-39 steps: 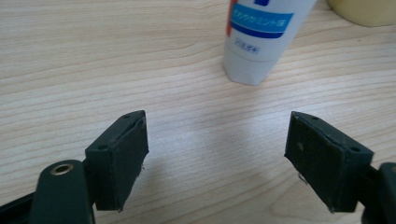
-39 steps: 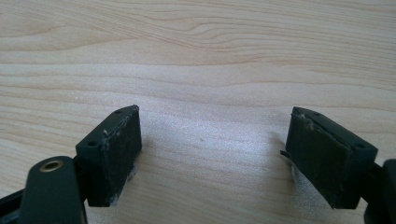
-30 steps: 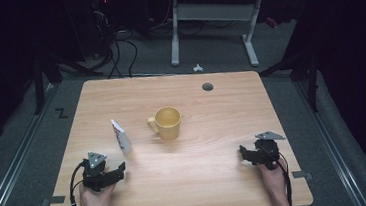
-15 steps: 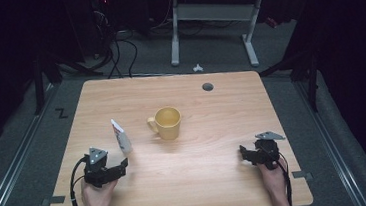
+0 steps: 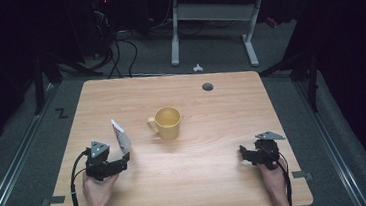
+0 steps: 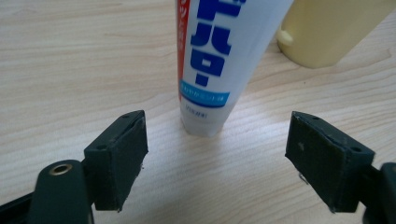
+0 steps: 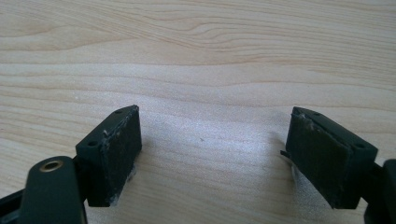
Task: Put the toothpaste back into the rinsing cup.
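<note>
A white toothpaste tube [image 5: 120, 136] with blue lettering lies on the wooden table [image 5: 204, 191], left of a yellow mug [image 5: 165, 123]. My left gripper [image 5: 124, 161] sits just short of the tube's near end, open. In the left gripper view the tube [image 6: 224, 60] lies ahead between the two spread jaws, its cap end nearest, and the mug [image 6: 327, 28] stands behind it. My right gripper [image 5: 244, 154] rests open at the table's right front, with bare wood between its jaws in the right gripper view.
A small round grommet [image 5: 207, 87] sits near the table's far edge. Beyond the table stand a white desk frame [image 5: 209, 25] and cables [image 5: 116, 48] on the floor. A person's hands hold both grippers from the near edge.
The left gripper has edged forward and right toward the tube's near end. The right gripper has stayed put.
</note>
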Tool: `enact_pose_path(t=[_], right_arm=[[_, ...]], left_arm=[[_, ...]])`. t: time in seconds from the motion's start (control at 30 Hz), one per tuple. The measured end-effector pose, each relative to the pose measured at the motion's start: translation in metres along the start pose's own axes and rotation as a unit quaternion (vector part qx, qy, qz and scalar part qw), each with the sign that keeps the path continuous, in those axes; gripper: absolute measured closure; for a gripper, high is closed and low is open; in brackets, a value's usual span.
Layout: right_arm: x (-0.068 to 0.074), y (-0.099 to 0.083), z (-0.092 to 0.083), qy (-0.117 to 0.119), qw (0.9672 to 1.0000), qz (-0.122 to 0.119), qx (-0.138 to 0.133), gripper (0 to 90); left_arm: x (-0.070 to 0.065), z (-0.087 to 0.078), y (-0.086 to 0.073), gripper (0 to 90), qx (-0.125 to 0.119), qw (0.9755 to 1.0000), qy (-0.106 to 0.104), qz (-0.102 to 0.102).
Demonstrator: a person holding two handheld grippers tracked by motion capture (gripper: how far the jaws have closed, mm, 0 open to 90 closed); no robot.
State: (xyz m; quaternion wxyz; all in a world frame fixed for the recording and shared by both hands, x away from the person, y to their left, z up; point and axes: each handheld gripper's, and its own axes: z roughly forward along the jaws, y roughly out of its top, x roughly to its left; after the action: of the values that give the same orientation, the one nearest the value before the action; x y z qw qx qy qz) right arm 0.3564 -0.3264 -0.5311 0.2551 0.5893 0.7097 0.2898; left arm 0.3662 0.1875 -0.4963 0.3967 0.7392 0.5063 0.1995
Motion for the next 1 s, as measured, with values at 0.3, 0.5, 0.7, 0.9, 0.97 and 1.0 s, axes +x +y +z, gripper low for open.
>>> enact_pose_path(t=[0.3,0.5,0.7,0.9,0.97,1.0], right_arm=[[0.000,0.000,0.000,0.000,1.0000,0.000,0.000,18.5],[0.000,0.000,0.000,0.000,1.0000,-0.001,0.000,18.5],[0.000,0.000,0.000,0.001,1.0000,-0.001,0.000,18.5],[0.000,0.000,0.000,0.001,1.0000,-0.001,-0.001,18.5],[0.000,0.000,0.000,0.001,1.0000,-0.001,-0.001,18.4],[0.000,0.000,0.000,0.001,1.0000,-0.001,-0.001,18.4]], left_arm=[[0.004,0.006,0.016,21.0,0.003,0.9999,0.002,0.011],[0.004,0.011,0.023,21.3,0.002,0.9999,0.002,0.016],[0.005,0.016,0.031,22.4,-0.002,0.9997,-0.001,0.025],[0.004,0.019,0.038,25.0,-0.003,0.9994,-0.002,0.035],[0.004,0.020,0.040,25.7,-0.005,0.9992,-0.001,0.039],[0.004,0.020,0.041,26.0,-0.007,0.9992,-0.002,0.040]])
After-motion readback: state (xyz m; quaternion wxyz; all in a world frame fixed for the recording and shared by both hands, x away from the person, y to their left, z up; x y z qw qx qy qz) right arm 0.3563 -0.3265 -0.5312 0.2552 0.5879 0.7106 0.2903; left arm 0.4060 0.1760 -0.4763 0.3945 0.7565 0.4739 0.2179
